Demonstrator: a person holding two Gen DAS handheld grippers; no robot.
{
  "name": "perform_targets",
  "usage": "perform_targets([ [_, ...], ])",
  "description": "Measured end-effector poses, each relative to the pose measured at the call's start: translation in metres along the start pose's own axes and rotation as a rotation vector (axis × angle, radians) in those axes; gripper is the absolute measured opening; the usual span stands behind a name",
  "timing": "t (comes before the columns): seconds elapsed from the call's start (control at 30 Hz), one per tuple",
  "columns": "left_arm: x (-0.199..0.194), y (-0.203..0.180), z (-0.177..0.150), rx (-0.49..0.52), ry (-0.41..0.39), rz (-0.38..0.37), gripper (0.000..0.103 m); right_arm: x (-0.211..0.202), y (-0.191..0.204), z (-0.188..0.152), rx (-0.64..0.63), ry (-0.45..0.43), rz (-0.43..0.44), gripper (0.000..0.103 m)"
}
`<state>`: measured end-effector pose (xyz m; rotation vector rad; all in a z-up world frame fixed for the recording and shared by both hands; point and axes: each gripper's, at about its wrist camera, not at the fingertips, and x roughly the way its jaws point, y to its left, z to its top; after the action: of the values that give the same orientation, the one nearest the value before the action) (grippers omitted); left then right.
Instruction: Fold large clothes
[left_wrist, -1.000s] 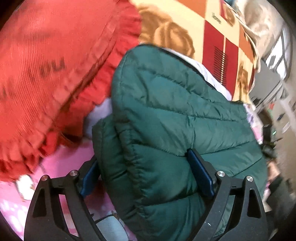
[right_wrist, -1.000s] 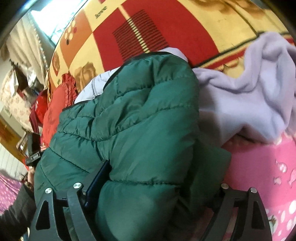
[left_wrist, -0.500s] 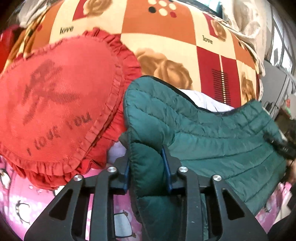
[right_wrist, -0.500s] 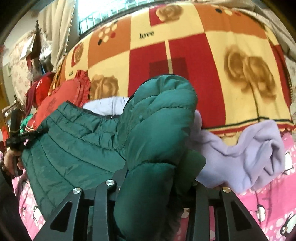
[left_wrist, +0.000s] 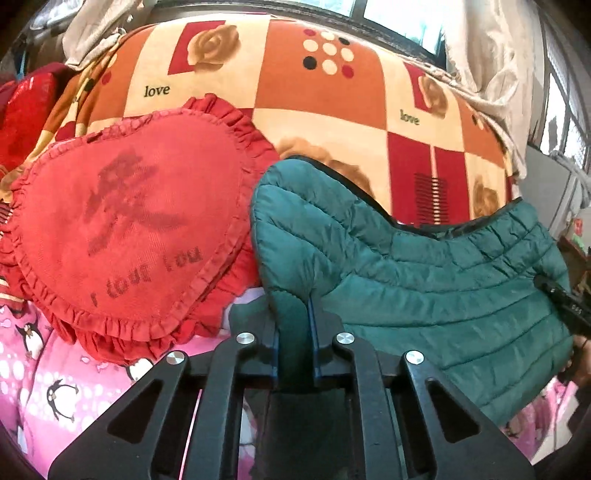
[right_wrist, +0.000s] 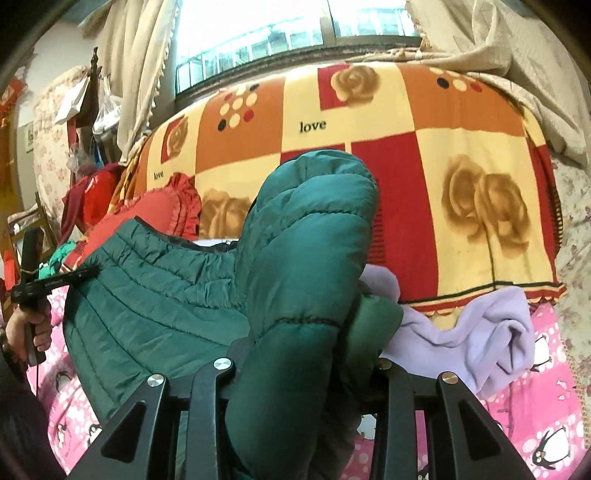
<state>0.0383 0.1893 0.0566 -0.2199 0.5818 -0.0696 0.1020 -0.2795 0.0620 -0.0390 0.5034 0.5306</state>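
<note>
A dark green quilted puffer jacket (left_wrist: 424, 280) hangs stretched between my two grippers above a pink penguin-print bed sheet (left_wrist: 48, 384). My left gripper (left_wrist: 293, 321) is shut on the jacket's left end, which bulges up over the jaws. My right gripper (right_wrist: 299, 354) is shut on the jacket's other end (right_wrist: 306, 266); the padding hides its fingertips. The left gripper also shows in the right wrist view (right_wrist: 51, 282), gripping the far edge.
A red heart-shaped frilled cushion (left_wrist: 129, 236) lies left of the jacket. A checked rose blanket (right_wrist: 424, 147) is piled behind. A lilac fleece garment (right_wrist: 480, 328) lies on the sheet at the right. Curtains and a window stand behind.
Both grippers closed on the jacket's ends, lifted it off the bed and drew back; the jacket now hangs spread between them, and more blanket and window show.
</note>
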Motion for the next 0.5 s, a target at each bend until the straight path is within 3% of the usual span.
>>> perform_targets([
  [0.37, -0.035, -0.013, 0.019, -0.012, 0.004, -0.072, 0.01, -0.028, -0.003, 0.003, 0.046, -0.027, 0.03, 0.034],
  [0.5, -0.023, -0.014, 0.015, -0.008, 0.045, -0.078, 0.01, -0.024, -0.012, -0.005, 0.069, -0.015, 0.036, 0.034],
])
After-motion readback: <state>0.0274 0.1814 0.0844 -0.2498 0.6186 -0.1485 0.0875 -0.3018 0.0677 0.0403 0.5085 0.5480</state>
